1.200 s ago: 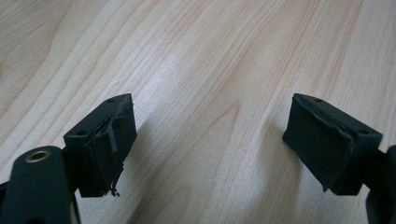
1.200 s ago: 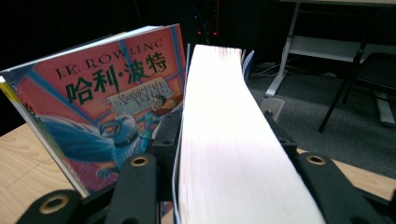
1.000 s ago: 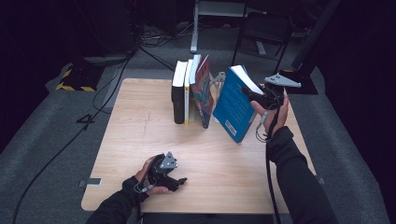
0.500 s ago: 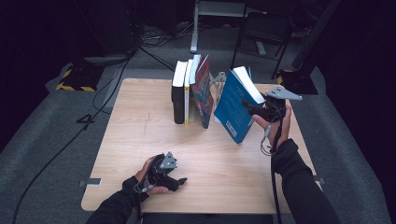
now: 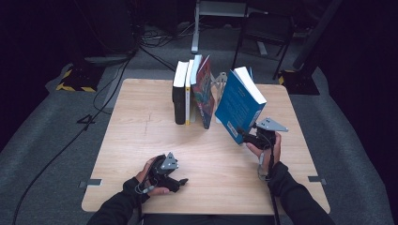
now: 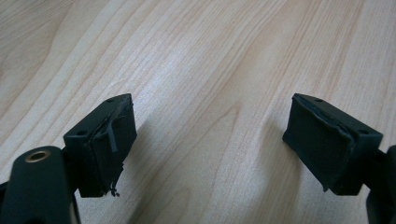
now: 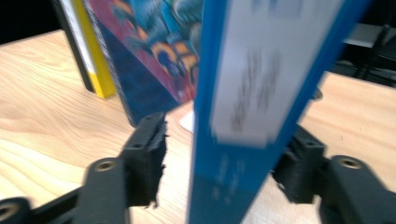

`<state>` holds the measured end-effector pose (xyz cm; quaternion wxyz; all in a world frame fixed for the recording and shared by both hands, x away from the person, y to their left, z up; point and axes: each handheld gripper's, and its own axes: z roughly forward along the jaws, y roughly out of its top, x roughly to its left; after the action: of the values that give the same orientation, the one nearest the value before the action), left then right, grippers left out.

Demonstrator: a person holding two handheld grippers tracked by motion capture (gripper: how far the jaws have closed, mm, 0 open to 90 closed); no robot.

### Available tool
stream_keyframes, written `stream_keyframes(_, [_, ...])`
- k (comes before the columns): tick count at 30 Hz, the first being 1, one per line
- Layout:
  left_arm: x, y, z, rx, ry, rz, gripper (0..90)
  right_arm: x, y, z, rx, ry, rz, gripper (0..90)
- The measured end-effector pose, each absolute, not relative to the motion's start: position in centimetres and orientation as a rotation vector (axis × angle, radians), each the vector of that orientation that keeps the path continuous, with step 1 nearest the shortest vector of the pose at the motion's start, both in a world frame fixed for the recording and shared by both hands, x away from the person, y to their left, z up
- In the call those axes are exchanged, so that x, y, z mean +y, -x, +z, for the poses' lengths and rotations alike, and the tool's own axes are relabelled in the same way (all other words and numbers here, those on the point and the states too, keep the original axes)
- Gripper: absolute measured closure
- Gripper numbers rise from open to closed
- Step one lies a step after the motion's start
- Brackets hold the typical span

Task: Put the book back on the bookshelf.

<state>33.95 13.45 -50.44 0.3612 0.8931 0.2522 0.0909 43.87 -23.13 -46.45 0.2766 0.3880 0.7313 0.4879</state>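
Blue book (image 5: 240, 104) leans, loose between right hand-held gripper (image 5: 250, 137) jaws just closing, pads not pressing; close squarely before tipping it to row (image 5: 192, 91); left hand-held gripper (image 5: 180, 182) open, empty.

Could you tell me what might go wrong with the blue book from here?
1. The blue book leans steeply, and in the right gripper view a gap shows beside it at the left jaw of the right gripper, whose jaws have just been closing. It may slip or topple.
2. It tilts toward the colourful book, which also leans, so a fall could knock the row.
3. The left gripper rests far off, open, unable to steady anything.
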Motion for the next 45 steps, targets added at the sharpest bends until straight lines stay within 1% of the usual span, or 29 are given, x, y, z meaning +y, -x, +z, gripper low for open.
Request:
stream_keyframes(1, [13.5,-33.9,-50.4,0.65,-2.301,0.234,16.5,-23.1,-43.9,-46.5,1.964,-1.042,1.311,46.3])
stream_keyframes(3, [13.5,-33.9,-50.4,0.65,-2.301,0.235,16.5,-23.0,-44.0,-47.5,1.951,-1.063,1.319,50.9])
stream_keyframes(8, [13.5,-33.9,-50.4,0.65,-2.301,0.235,16.5,-22.0,-44.5,-48.7,1.934,-1.102,1.268,53.8])
stream_keyframes(9, [13.5,-33.9,-50.4,0.651,-2.301,0.234,16.6,-21.7,-44.6,-48.8,1.919,-1.105,1.249,55.7])
stream_keyframes(18, [13.5,-34.0,-50.4,0.649,-2.302,0.234,16.5,-20.0,-45.5,-48.9,1.838,-1.164,1.192,59.7])
stream_keyframes(23, [13.5,-34.0,-50.4,0.648,-2.301,0.234,16.5,-18.6,-46.3,-49.0,1.772,-1.213,1.18,60.4])
stream_keyframes(31, [13.4,-34.0,-50.4,0.647,-2.302,0.234,16.5,-18.0,-47.2,-48.9,1.739,-1.259,1.155,60.5])
stream_keyframes(39, [13.4,-33.9,-50.5,0.646,-2.302,0.235,16.6,-18.4,-44.8,-48.8,1.697,-1.294,1.128,60.9])
stream_keyframes(45, [13.4,-33.9,-50.4,0.647,-2.302,0.235,16.6,-18.3,-44.5,-48.9,1.692,-1.276,1.118,60.7])
